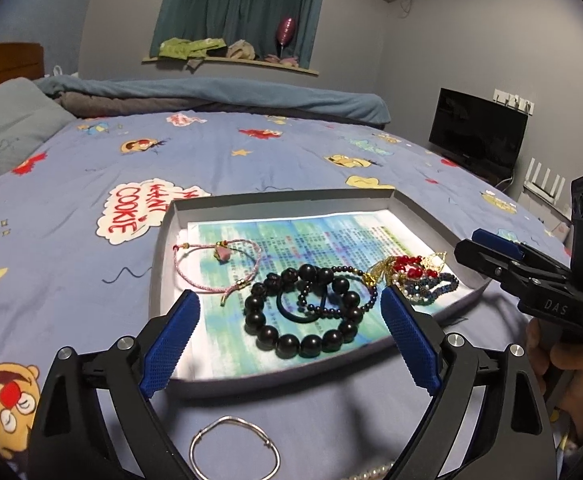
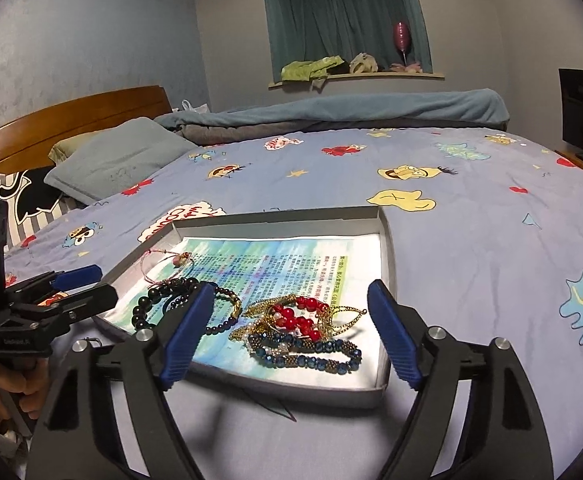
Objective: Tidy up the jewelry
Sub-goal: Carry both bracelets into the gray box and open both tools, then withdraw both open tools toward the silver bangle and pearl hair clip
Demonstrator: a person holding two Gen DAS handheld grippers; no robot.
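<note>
**Both claws wide, nothing held**

Silver bangle (image 1: 235, 450) on bed (image 1: 91, 300), just beneath left claw (image 1: 291, 336). Ahead: tray (image 1: 163, 248) of jewelry; dark bead bracelet (image 1: 303, 316) left-side, red-gold tangle (image 2: 303, 320) between right claw (image 2: 291, 340) fingers.

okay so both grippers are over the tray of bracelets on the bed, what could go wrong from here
The big black bead bracelet overlaps a thin dark bead strand and a black loop, so lifting one would likely drag the others.

The red bead piece, gold chain and blue beaded bracelet are piled together between the open right gripper fingers; a pinch may catch several.

The silver bangle lies outside the tray under the open left gripper, easily missed.
</note>
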